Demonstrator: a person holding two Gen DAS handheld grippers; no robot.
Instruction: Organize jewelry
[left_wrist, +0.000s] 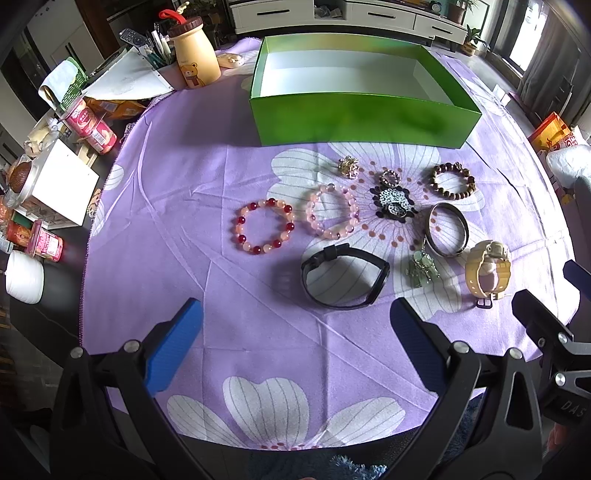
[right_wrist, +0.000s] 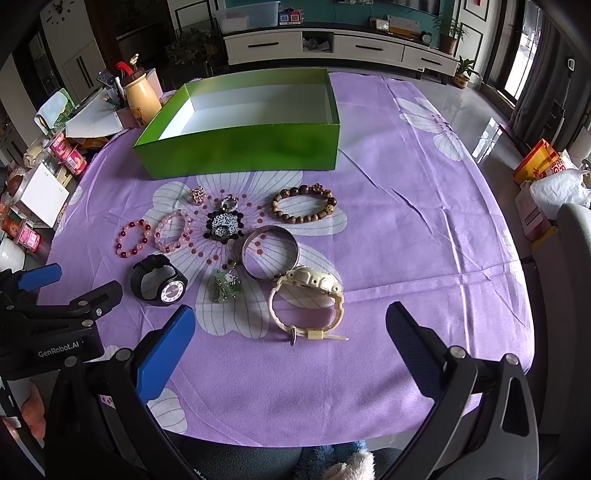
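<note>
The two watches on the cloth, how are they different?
The black watch is dark and has a round pale dial with ticks; the cream watch is pale yellow with a chunky case. The black watch lies left, nearer the left gripper; the cream watch lies right, before the right gripper. Both rest on edge, straps looped shut, outside the green box.

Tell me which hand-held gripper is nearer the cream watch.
Right. The right hand-held gripper hovers open just short of the cream watch, which lies between its fingers' line. The left hand-held gripper sits off toward the black watch.
</note>
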